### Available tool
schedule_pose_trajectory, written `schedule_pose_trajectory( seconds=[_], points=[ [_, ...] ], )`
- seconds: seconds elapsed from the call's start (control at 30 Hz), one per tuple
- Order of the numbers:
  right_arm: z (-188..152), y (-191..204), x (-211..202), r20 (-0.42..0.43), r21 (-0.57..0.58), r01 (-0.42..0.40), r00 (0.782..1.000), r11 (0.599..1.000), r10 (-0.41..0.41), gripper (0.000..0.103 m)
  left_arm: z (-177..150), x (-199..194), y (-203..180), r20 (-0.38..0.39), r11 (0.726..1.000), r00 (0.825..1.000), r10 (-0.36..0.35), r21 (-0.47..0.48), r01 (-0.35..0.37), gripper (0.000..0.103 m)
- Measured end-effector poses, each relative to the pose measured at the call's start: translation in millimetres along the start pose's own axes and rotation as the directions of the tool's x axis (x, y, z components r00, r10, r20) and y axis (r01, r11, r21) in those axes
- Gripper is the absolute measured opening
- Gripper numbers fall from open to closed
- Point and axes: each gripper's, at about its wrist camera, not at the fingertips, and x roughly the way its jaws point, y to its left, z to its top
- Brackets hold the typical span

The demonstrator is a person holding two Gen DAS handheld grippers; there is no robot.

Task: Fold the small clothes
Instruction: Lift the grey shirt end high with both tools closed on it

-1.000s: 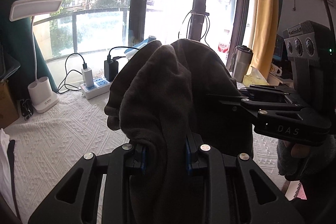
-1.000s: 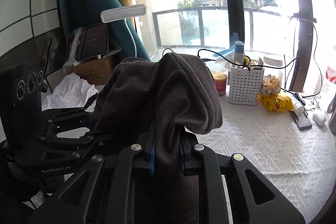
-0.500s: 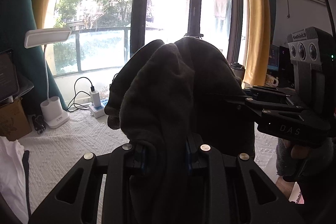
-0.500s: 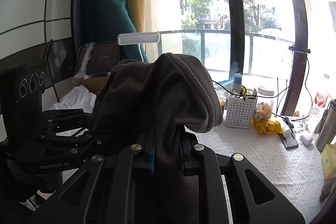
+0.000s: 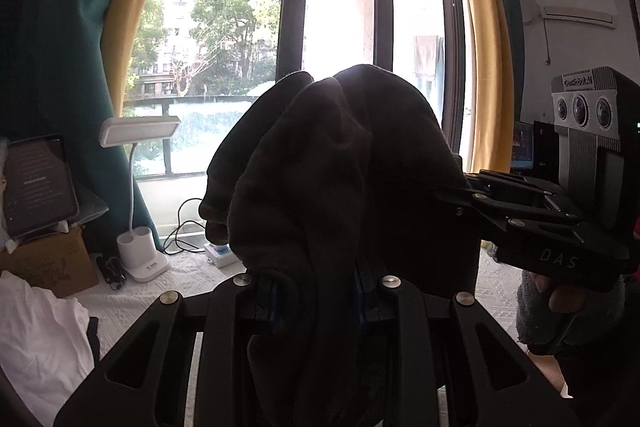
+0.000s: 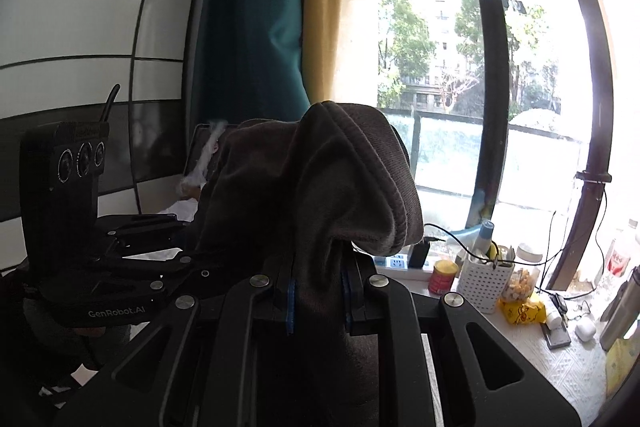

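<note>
Left-wrist view shows my left tool (image 5: 316, 301) closed on a dark grey garment (image 5: 332, 163); the cloth is pinched between the blue pads and bulges up over the fingers, filling the middle of the picture against the bright window (image 5: 340, 7). My right tool (image 5: 468, 187) reaches in from the right edge of that view and its tips disappear into the same garment; the gloved hand (image 5: 560, 311) that carries it shows below it. Down below lies the counter (image 5: 188, 267) with its white textured cover, on which stand a white desk lamp (image 5: 138, 195) and a power strip (image 5: 218, 253). A white cloth (image 5: 36, 339) lies at the lower left.

From the right-wrist view, my right tool (image 6: 318, 301) is likewise clamped on the garment (image 6: 320, 187), a thick ribbed edge folding over to the right above the fingers. My left tool (image 6: 176, 251) comes in from the left, its tips buried in the cloth. So the garment hangs in the air between both tools, clear of the counter (image 6: 520, 347). On that counter at right stand a white basket (image 6: 484, 279), a red can (image 6: 443, 275) and a yellow packet (image 6: 522, 311).
</note>
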Motion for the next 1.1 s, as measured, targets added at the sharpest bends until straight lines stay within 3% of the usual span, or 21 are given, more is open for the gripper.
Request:
schedule_pose_trajectory(
  seconds=[0.57,1.1],
  points=[
    [41.8,100.9,38.1,0.069,-0.118,-0.176,0.980,0.977,0.185,0.018,-3.7,-75.2,84.0,0.071,0.983,0.981,0.181,-0.010,-0.181,0.025],
    [43.9,174.0,50.7,0.055,-0.107,-0.330,0.940,0.938,0.337,0.018,-21.0,-133.0,98.3,0.041,0.953,0.952,0.303,0.017,-0.303,0.025]
  ],
)
